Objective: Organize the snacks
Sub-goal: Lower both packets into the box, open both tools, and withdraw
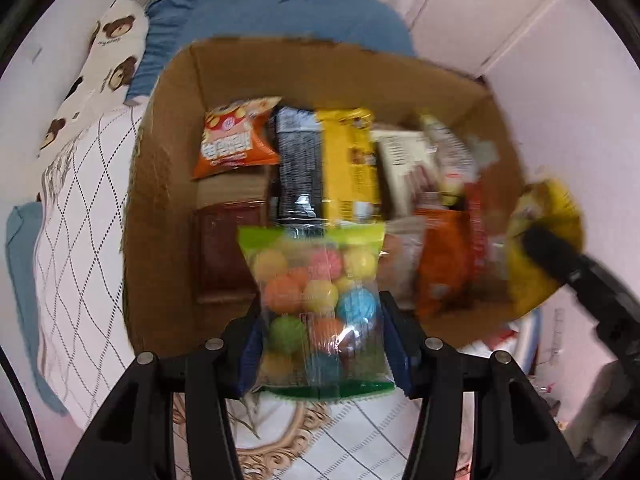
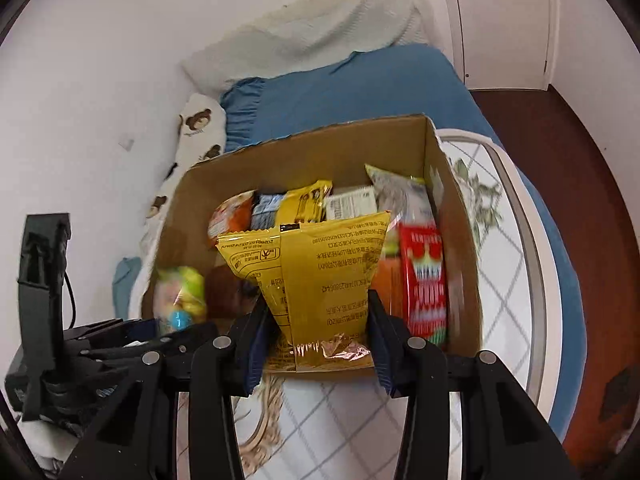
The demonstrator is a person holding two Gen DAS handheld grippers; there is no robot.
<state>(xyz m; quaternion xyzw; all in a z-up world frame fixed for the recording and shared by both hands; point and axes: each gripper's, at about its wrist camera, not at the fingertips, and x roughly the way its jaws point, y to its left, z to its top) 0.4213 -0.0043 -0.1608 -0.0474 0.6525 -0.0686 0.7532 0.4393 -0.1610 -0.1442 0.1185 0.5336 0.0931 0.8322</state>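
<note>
Left gripper (image 1: 320, 340): clenching on a clear bag of coloured gumballs (image 1: 318, 296), its fingers (image 1: 394, 336) pressing in on both sides of the bag's lower half.
Gumball bag: hanging upright between the fingers, its green top strip up, sitting over the near edge of the cardboard box (image 1: 160, 184) in the left wrist view.
Right gripper (image 2: 318, 334): grasping a yellow snack packet (image 2: 316, 276), pinching it low down while the wider top fans out above the fingers (image 2: 380, 336).
Yellow packet: printed side facing the camera, text upside down, hovering at the near wall of the box.
Cross-view: from the left wrist the yellow packet is showing blurred at the box's right edge with the right gripper's dark finger over it; from the right wrist the gumball bag is showing blurred at the box's near-left corner.
Box contents: an orange bag (image 1: 236, 136) leaning at the far-left, then a black packet (image 1: 300, 164) and a yellow packet side by side along the far wall; a red packet (image 2: 424, 280) standing against the right wall.
Box: standing open on the bed (image 2: 360, 88), which is wearing a blue sheet.
Bear-print pillow (image 1: 108, 64): lying along the bed's left edge, beside the box.
</note>
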